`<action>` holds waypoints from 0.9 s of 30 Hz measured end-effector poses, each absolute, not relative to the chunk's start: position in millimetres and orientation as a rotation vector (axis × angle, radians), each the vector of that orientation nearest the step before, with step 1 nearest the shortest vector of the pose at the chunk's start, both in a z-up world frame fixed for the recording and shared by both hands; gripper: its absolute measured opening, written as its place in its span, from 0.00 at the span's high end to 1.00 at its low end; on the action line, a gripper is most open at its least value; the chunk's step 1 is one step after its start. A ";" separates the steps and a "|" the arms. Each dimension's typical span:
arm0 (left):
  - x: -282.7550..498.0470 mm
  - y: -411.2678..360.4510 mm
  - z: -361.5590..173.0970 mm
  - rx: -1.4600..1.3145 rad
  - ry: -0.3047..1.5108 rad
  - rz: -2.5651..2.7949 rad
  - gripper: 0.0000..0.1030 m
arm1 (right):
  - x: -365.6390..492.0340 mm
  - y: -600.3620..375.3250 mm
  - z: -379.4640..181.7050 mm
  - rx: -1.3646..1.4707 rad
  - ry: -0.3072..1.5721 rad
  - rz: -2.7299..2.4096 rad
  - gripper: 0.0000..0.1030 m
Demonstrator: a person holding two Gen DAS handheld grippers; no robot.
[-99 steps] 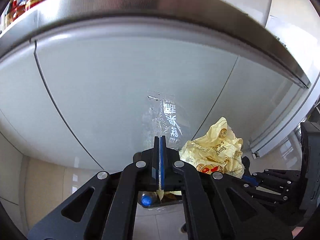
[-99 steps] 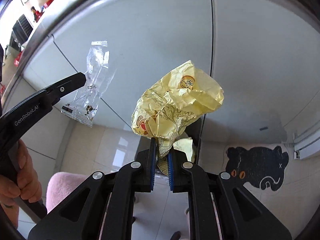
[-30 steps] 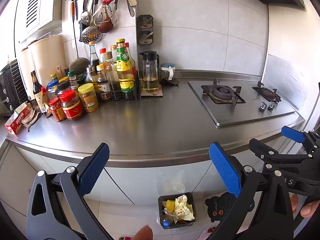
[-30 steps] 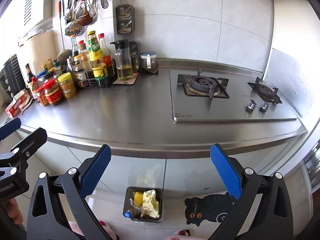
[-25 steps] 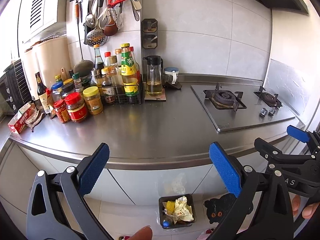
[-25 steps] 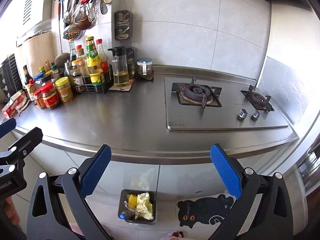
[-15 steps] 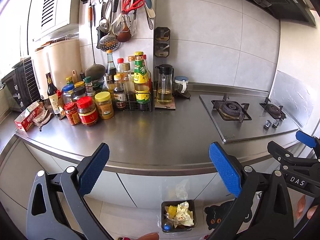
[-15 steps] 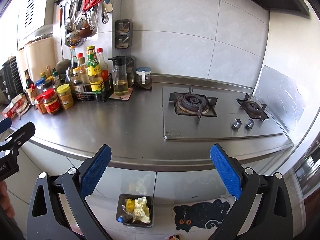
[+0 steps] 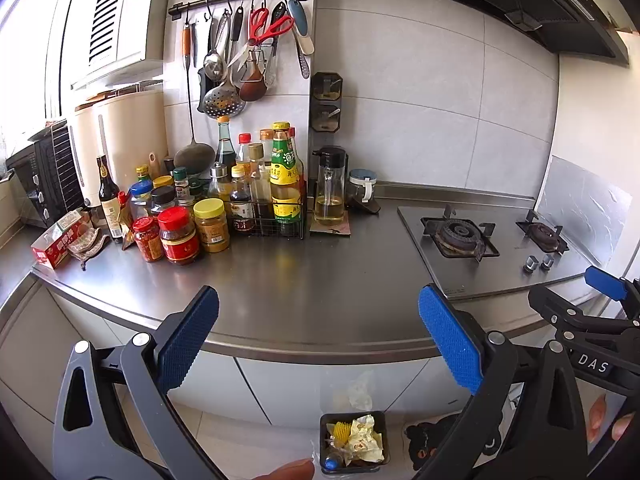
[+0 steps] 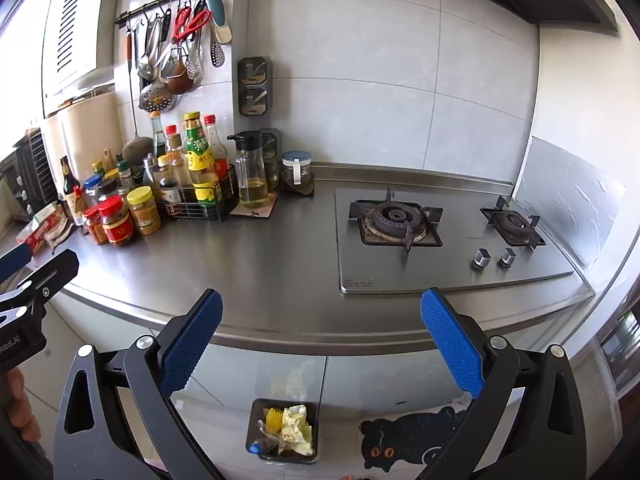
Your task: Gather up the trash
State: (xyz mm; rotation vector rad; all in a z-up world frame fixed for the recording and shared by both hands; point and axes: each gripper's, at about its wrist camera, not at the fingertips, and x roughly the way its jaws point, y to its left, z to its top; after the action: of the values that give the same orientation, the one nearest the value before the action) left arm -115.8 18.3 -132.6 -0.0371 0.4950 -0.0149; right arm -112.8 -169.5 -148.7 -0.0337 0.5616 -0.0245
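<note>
Both tongs, left (image 9: 318,334) and right (image 10: 320,336), gape empty above the floor bin (image 10: 285,432) holding a crumpled yellow wrapper (image 10: 295,428).

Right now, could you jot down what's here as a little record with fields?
Left claw: open, holding nothing
Right claw: open, holding nothing
Small black trash bin: on the floor below the steel countertop
In the bin: crumpled yellow wrapper, other scraps
Countertop: bottles, jars and a gas stove
Beside bin: black cat-shaped mat

Trash bin (image 9: 353,446) below the countertop (image 9: 304,280): bottom edge cropped in left view; contents beneath the yellow wrapper (image 10: 295,428) unidentifiable. Bottle labels (image 10: 198,150) illegible.
</note>
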 end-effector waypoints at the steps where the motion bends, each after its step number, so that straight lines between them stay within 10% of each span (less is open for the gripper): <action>1: -115.6 18.2 -132.1 -0.037 0.494 -0.014 0.08 | -112.7 -169.4 -148.6 -0.032 0.561 -0.023 0.03; 27: -112.7 18.0 -133.0 -0.046 0.486 -0.020 0.08 | -107.6 -164.0 -148.3 -0.017 0.563 -0.004 0.03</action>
State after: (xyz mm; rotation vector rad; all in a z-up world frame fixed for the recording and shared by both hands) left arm -112.7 18.0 -133.0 -0.0456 0.4859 -0.0204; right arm -107.6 -164.0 -148.3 -0.0169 0.5631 -0.0037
